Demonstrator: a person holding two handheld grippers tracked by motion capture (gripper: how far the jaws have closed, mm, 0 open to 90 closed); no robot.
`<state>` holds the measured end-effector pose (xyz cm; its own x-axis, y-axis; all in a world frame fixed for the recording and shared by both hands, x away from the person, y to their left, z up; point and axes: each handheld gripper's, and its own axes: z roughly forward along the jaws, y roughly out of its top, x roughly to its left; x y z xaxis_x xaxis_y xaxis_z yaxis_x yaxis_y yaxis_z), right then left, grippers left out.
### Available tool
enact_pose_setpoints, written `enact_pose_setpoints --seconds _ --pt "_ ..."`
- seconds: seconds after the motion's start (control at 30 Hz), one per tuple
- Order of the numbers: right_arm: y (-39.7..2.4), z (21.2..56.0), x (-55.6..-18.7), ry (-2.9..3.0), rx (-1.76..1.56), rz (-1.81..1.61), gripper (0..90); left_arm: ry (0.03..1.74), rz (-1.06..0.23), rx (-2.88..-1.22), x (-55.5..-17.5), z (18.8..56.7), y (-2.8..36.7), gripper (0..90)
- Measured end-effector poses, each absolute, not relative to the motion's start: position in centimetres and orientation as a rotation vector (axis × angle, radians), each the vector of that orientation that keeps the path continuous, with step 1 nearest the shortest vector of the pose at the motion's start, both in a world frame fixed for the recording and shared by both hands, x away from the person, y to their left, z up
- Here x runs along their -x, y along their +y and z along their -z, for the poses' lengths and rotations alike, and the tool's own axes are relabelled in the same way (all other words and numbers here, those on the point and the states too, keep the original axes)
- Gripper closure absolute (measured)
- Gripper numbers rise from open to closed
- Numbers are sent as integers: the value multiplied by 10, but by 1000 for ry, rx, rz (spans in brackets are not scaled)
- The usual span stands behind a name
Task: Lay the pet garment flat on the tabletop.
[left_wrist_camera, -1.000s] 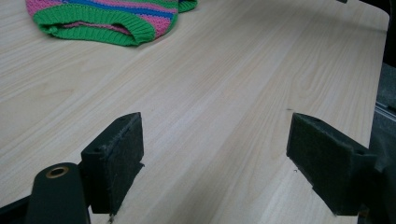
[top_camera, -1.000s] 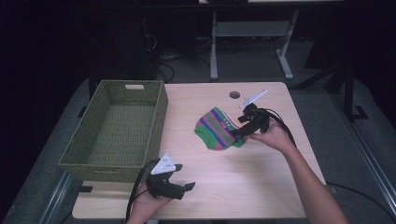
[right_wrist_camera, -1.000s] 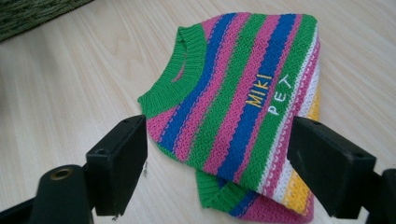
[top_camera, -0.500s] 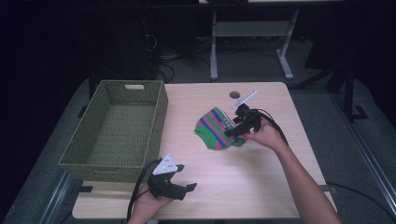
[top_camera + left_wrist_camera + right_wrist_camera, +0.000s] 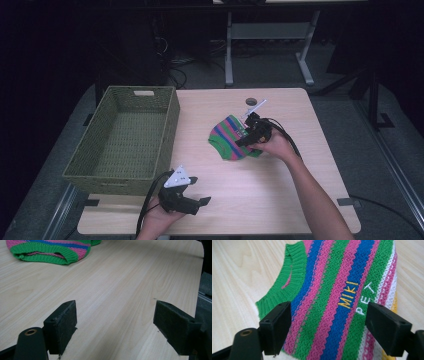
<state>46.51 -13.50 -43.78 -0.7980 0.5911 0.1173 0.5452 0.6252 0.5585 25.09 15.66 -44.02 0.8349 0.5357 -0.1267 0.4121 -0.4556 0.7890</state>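
Observation:
A small knitted pet sweater (image 5: 229, 139) with green, pink and blue stripes lies flat on the wooden table (image 5: 280, 200). In the right gripper view the sweater (image 5: 337, 290) shows yellow and white lettering and a green ribbed collar. My right gripper (image 5: 242, 136) hovers just over its right part, jaws open with the knit between them (image 5: 327, 325). My left gripper (image 5: 202, 202) rests low near the table's front edge, open over bare wood (image 5: 115, 322). The sweater's green hem (image 5: 50, 252) lies far ahead of it.
A green woven basket (image 5: 122, 172) with nothing in it stands on the left half of the table. A small dark round disc (image 5: 251, 101) lies near the far edge. A metal stand (image 5: 265, 35) is on the floor behind. Bare wood spans the front right.
My right gripper has slid left and down onto the sweater's right part. The left gripper has barely shifted.

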Motion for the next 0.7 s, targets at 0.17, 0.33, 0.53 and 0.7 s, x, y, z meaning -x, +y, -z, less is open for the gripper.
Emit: enact_pose_setpoints --seconds 0.17,0.33,0.53,0.7 --pt "-130 446 -468 2765 -996 -880 212 689 -174 -2111 -251 440 158 186" --pt "-128 453 -469 2762 -1012 -857 203 690 -173 -2111 -252 440 157 186" --pt "-120 454 -465 2744 -928 -742 226 688 -170 -2115 -251 441 155 186" --pt "-119 455 -463 2733 -931 -734 258 685 -174 -2124 -251 441 153 186"
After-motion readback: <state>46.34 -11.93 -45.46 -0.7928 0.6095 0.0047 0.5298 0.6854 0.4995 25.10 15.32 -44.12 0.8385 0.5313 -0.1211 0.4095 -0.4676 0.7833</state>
